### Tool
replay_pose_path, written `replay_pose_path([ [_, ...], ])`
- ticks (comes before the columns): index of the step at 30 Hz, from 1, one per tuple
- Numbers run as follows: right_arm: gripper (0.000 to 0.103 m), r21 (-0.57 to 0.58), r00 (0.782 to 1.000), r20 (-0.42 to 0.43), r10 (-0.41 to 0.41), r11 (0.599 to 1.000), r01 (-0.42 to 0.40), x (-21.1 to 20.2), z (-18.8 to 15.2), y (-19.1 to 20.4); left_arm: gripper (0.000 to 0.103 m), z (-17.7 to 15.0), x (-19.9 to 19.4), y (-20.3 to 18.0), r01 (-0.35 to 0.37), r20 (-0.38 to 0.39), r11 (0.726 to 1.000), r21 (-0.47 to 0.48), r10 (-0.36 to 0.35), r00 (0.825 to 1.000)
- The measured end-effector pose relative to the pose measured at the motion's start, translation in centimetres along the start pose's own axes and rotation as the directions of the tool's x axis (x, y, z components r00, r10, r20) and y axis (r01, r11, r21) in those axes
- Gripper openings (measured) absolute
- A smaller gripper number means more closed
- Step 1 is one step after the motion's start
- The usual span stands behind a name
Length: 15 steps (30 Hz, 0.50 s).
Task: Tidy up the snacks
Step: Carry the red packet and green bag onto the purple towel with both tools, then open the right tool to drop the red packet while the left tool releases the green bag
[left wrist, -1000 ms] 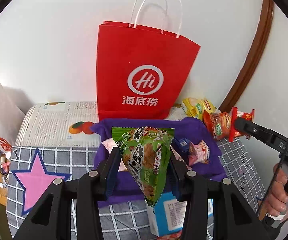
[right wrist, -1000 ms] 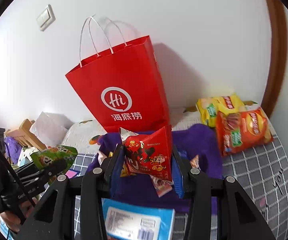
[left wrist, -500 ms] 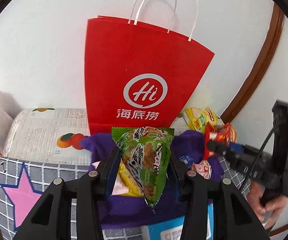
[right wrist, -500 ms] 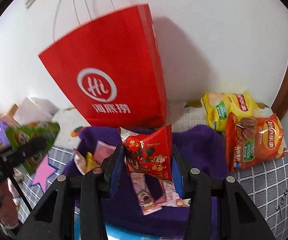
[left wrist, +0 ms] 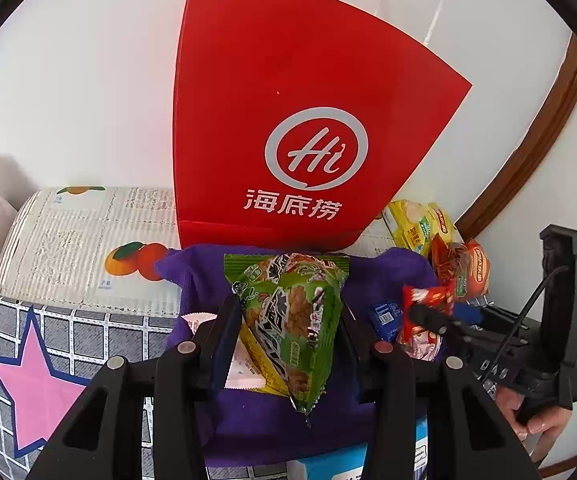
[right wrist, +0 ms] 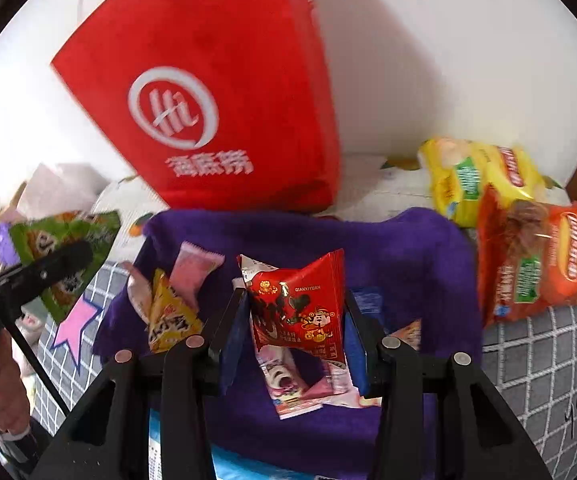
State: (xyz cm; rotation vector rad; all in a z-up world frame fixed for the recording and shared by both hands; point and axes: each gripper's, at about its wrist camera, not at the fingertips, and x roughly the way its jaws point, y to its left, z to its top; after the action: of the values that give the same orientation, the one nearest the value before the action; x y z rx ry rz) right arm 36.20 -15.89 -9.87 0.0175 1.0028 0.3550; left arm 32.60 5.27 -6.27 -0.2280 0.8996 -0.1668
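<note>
My left gripper (left wrist: 286,320) is shut on a green triangular snack packet (left wrist: 292,320), held above a purple cloth (left wrist: 200,272). My right gripper (right wrist: 294,320) is shut on a red snack packet (right wrist: 300,304) over the same purple cloth (right wrist: 400,256). On the cloth lie a yellow triangular packet (right wrist: 170,320), a pink packet (right wrist: 194,268) and pink-and-white wrappers (right wrist: 288,384). A tall red paper bag (left wrist: 296,120) with white handles stands against the wall behind the cloth. The right gripper with its red packet (left wrist: 424,308) shows at the right of the left wrist view.
A yellow chip bag (right wrist: 476,180) and an orange chip bag (right wrist: 536,256) lie right of the cloth. A blue-and-white box (left wrist: 348,464) sits at the near edge. The grey checked cover carries a pink star (left wrist: 36,384). A brown door frame (left wrist: 536,144) rises at the right.
Both grippers have moved forward and down toward the red bag and the purple cloth, which now look larger. Each still holds its packet.
</note>
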Motion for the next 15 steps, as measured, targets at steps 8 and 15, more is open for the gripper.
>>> replay_pose_path([
  [8, 0.044, -0.029, 0.997, -0.077, 0.02, 0.999, -0.022, 2.2, -0.4, 1.0, 0.042, -0.1, 0.7, -0.4, 0.003, -0.022, 1.0, 0.01, -0.002, 1.0],
  [15, 0.039, -0.04, 0.996, -0.09, 0.007, 0.999, -0.011, 2.6, -0.6, 1.3, 0.042, -0.1, 0.5, -0.7, 0.002, -0.018, 1.0, 0.021, -0.002, 1.0],
])
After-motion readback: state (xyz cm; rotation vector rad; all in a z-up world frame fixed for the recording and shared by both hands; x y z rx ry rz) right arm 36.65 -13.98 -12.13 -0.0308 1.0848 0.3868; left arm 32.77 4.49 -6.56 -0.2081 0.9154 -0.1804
